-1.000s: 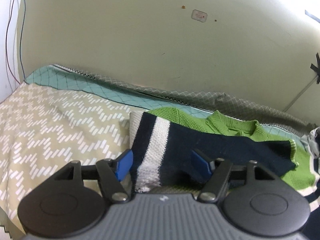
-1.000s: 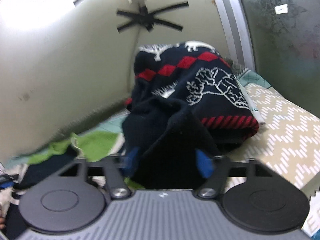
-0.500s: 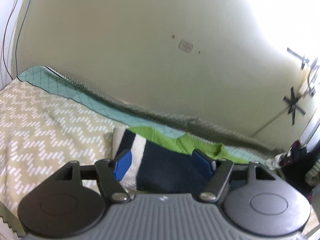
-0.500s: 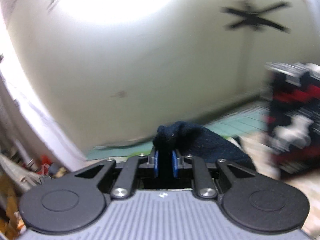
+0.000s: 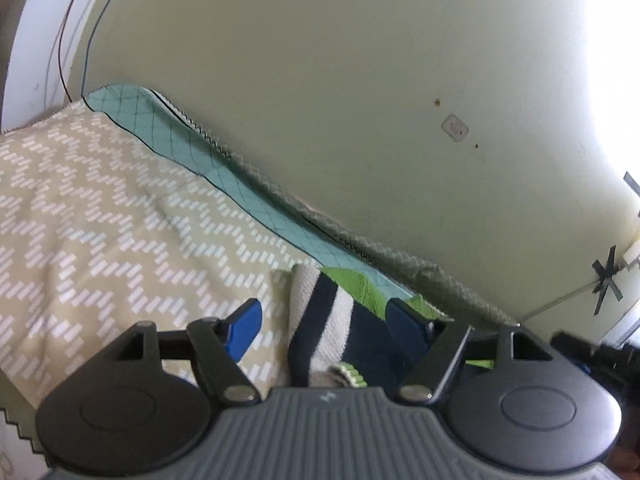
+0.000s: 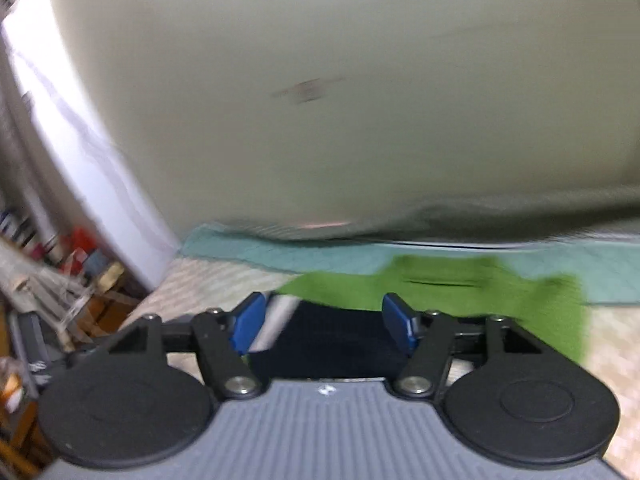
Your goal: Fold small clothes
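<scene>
A knit sweater [image 5: 320,320] with navy, white and green stripes lies on the bed against the wall. My left gripper [image 5: 324,328] hovers over its near edge, open, with the striped hem between the blue pads [image 5: 244,330] but not squeezed. The right wrist view is blurred. There the green sweater [image 6: 440,288] spreads across the bed with a navy cloth [image 6: 328,340] on its near part. My right gripper [image 6: 324,328] is over that navy cloth with its jaws opening. The cloth lies between the pads and they do not press on it.
The bed cover [image 5: 100,220] is beige with white zigzag marks, and a teal quilted edge [image 5: 192,152] runs along the pale wall [image 5: 320,80]. Two thin cables [image 5: 88,28] hang at the far left. Cluttered shelves [image 6: 52,272] stand past the bed's left end.
My right gripper swung left from the dinosaur-patterned pile, shut on a dark garment, then spread its jaws over the green sweater. The left gripper rolled and shifted; the striped sweater now sits lower in its view.
</scene>
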`<state>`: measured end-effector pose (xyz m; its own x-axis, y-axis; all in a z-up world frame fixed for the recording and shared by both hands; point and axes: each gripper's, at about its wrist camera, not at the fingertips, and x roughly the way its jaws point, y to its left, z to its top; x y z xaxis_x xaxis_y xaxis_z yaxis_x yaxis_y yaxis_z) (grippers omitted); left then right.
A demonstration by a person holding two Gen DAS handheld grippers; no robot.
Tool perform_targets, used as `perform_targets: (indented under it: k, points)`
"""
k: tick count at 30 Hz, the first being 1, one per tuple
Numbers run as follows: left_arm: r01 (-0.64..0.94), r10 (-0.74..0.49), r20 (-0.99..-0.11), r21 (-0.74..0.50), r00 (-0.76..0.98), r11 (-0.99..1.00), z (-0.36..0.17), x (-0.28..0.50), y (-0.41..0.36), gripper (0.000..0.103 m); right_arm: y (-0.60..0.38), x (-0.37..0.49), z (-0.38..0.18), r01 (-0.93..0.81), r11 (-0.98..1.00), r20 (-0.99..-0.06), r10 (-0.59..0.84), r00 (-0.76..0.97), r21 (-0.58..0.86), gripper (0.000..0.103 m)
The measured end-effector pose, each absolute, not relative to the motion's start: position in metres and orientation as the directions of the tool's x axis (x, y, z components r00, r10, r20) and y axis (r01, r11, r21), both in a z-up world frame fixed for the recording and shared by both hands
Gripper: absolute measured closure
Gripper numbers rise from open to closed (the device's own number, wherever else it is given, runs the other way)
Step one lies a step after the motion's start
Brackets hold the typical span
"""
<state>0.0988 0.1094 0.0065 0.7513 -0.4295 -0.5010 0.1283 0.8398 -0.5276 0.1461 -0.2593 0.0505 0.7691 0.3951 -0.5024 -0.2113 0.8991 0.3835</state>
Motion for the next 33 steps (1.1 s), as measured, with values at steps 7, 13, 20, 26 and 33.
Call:
perform_targets:
  k: [7, 13, 20, 26, 33]
  points:
    - [0.204, -0.440, -0.562, -0.433, 0.700, 0.878, -0.004, 0.100, 0.079, 0.033, -0.330, 0.134, -0.004, 0.082, 0.977, -0.605, 0.056, 0.795, 0.198, 0.040]
    - [0.252, -0.408, -0.617, -0.327, 0.673, 0.911, -0.015, 0.102, 0.054, 0.051, -0.329, 0.137, -0.020, 0.038, 0.982, -0.598, 0.081, 0.798, 0.184, 0.103]
    - [0.241, -0.378, -0.625, -0.296, 0.682, 0.924, -0.014, 0.099, 0.052, 0.051, -0.357, 0.121, -0.025, 0.285, 0.947, -0.554, -0.160, 0.817, 0.148, 0.077]
    - [0.212, -0.379, -0.579, -0.336, 0.722, 0.918, -0.002, 0.092, 0.063, 0.052, -0.302, 0.089, 0.011, -0.051, 0.981, -0.486, 0.138, 0.863, 0.188, 0.047]
    - [0.164, -0.371, -0.547, -0.391, 0.750, 0.906, 0.004, 0.089, 0.083, 0.052, -0.165, 0.061, 0.006, -0.432, 0.828, -0.470, 0.240, 0.849, -0.357, 0.036]
